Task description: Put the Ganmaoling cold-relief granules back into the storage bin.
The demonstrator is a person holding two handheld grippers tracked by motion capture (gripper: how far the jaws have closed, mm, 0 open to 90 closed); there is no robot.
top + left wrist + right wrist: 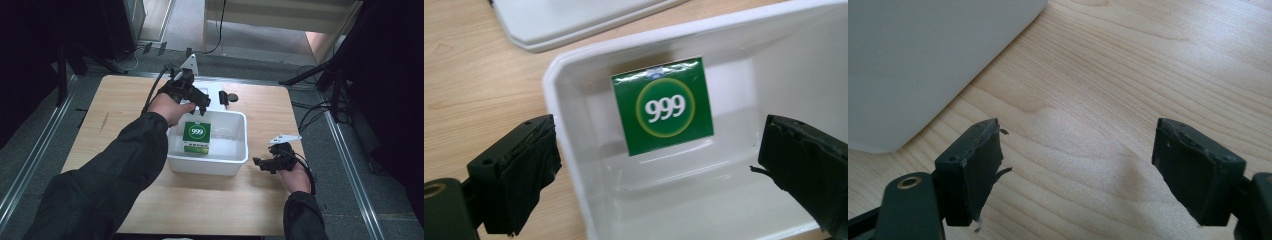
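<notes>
Green box [196, 137] marked 999 lies inside the white bin [235, 165] at mid-counter, near the bin's left wall, printed face up. Left hand-held gripper [200, 106] hangs above the bin's far-left corner, jaws wide apart, nothing between them; its own view looks down past the rim onto the box. Right hand-held gripper [263, 164] sits low over the counter [125, 95] just right of the bin, jaws likewise apart and empty. Judged step: box is placed, left hand clearing out. Best done by lifting straight up until the jaws pass the rim, then drawing back. Left wall stands close to the box, so sideways drift risks a knock. White lid [574, 20] lies beyond the bin; bare counter left and front gives room.
</notes>
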